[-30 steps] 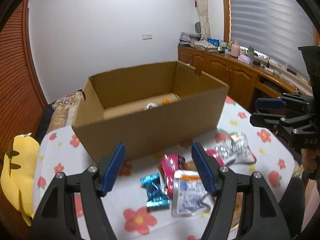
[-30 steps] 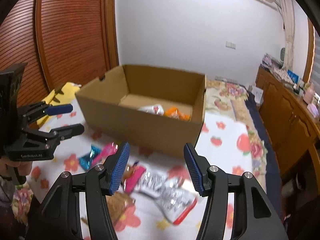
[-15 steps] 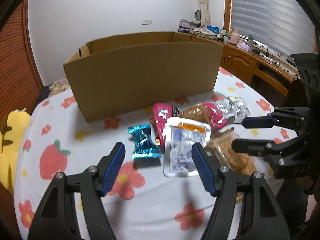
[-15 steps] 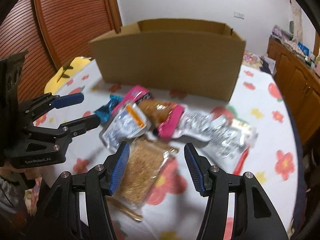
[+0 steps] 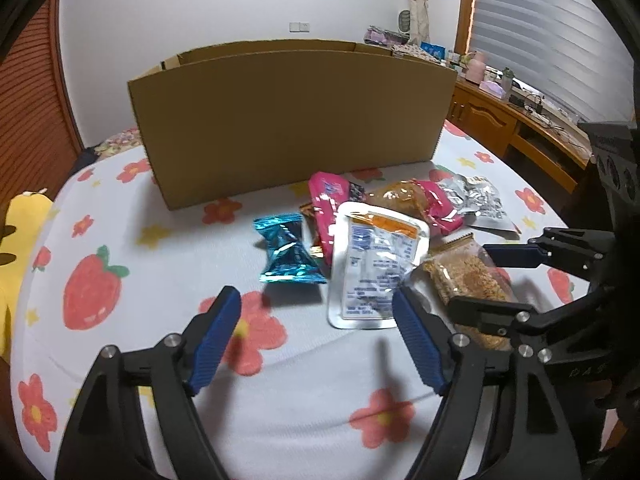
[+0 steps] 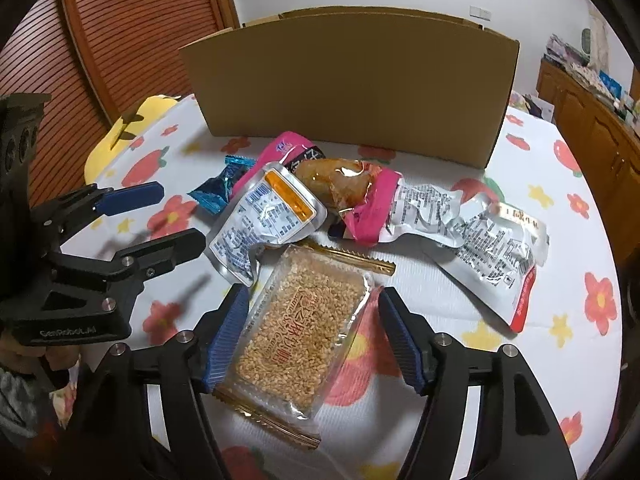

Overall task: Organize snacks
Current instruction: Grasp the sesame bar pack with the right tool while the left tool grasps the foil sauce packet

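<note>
Several snack packets lie on the flowered tablecloth in front of a cardboard box (image 5: 288,116) (image 6: 352,80). My right gripper (image 6: 312,320) is open, its jaws either side of a clear sesame-bar packet (image 6: 300,336). My left gripper (image 5: 316,328) is open and empty, low over the cloth before a white pouch (image 5: 372,268) and a blue foil candy (image 5: 288,252). A pink packet (image 5: 326,204), a brown snack in pink wrap (image 6: 344,188) and silver pouches (image 6: 488,240) lie behind. The left gripper also shows in the right wrist view (image 6: 160,216), and the right gripper in the left wrist view (image 5: 492,276).
The tablecloth (image 5: 120,320) covers a round table. A yellow plush (image 6: 120,128) sits at the table's left edge. A wooden cabinet (image 5: 520,128) with clutter runs along the right wall. A wooden slatted door (image 6: 120,20) is behind on the left.
Both grippers have dropped from above the box to just over the table. The right gripper's jaws now straddle the sesame-bar packet; the left one has closed in on the white pouch.
</note>
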The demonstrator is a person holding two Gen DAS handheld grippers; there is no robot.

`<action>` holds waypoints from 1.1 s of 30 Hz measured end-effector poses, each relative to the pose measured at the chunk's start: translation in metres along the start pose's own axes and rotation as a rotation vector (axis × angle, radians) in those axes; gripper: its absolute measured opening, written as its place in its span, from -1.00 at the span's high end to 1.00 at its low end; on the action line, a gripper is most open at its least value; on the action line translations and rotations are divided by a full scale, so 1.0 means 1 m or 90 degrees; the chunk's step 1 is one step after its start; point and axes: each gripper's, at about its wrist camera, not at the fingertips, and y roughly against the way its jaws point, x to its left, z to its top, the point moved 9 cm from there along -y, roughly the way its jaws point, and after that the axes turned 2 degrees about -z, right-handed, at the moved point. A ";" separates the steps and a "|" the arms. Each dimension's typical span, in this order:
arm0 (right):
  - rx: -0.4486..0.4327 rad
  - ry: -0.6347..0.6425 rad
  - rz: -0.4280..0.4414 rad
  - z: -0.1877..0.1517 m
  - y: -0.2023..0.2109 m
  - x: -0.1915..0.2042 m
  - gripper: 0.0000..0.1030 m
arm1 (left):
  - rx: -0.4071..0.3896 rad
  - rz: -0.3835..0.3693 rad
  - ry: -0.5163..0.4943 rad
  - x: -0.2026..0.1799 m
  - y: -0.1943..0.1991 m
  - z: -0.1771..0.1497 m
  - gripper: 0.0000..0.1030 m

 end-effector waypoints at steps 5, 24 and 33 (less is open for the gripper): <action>0.011 -0.020 0.016 -0.005 -0.002 -0.003 -0.38 | 0.005 0.003 0.006 -0.002 -0.005 0.003 -0.68; -0.001 0.012 -0.030 -0.009 0.010 -0.020 0.08 | 0.017 -0.021 -0.005 -0.016 -0.021 0.014 -0.70; -0.011 0.003 -0.048 -0.015 0.012 -0.048 0.07 | 0.064 -0.011 -0.025 -0.025 -0.044 0.012 -0.70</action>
